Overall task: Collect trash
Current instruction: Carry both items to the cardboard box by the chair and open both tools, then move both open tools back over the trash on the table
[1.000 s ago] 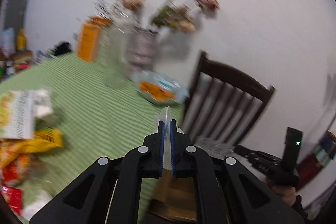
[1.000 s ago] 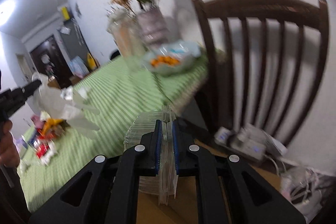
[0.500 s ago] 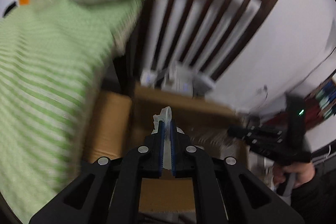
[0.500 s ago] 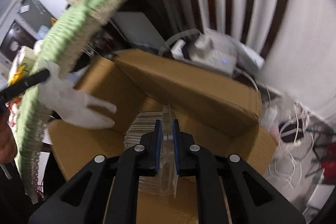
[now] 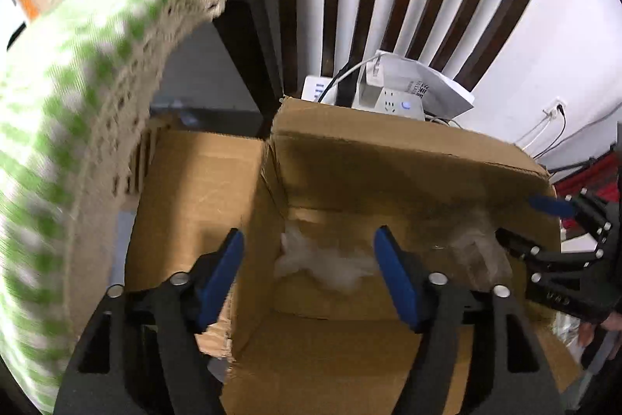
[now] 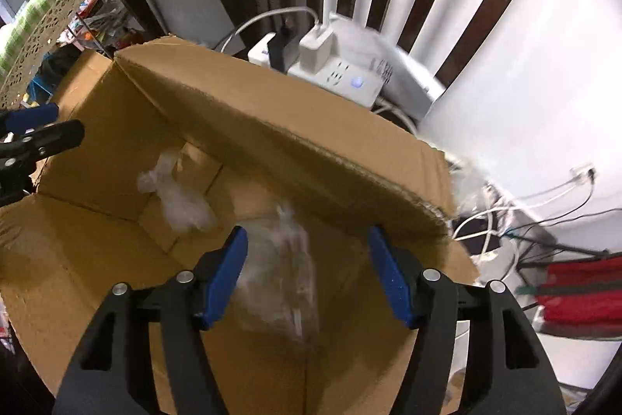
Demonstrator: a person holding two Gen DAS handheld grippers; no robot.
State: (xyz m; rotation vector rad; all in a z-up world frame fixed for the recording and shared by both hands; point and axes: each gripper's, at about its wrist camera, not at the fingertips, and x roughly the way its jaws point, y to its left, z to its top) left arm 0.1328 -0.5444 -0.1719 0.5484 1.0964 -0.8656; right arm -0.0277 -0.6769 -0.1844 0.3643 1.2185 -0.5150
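Where blurred, clear wrapper (image 6: 280, 275) lacks outline

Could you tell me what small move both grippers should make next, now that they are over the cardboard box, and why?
Probably lift both back toward the table. The left gripper and right gripper have just been opening, and both stand open with nothing pressed. The white glove and clear plastic package are loose inside the cardboard box.

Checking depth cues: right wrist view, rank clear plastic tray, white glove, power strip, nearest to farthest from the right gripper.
1. clear plastic tray, between the open fingers of the right gripper, in the cardboard box.
2. white glove, deeper left in the box.
3. power strip, beyond the box's far flap.
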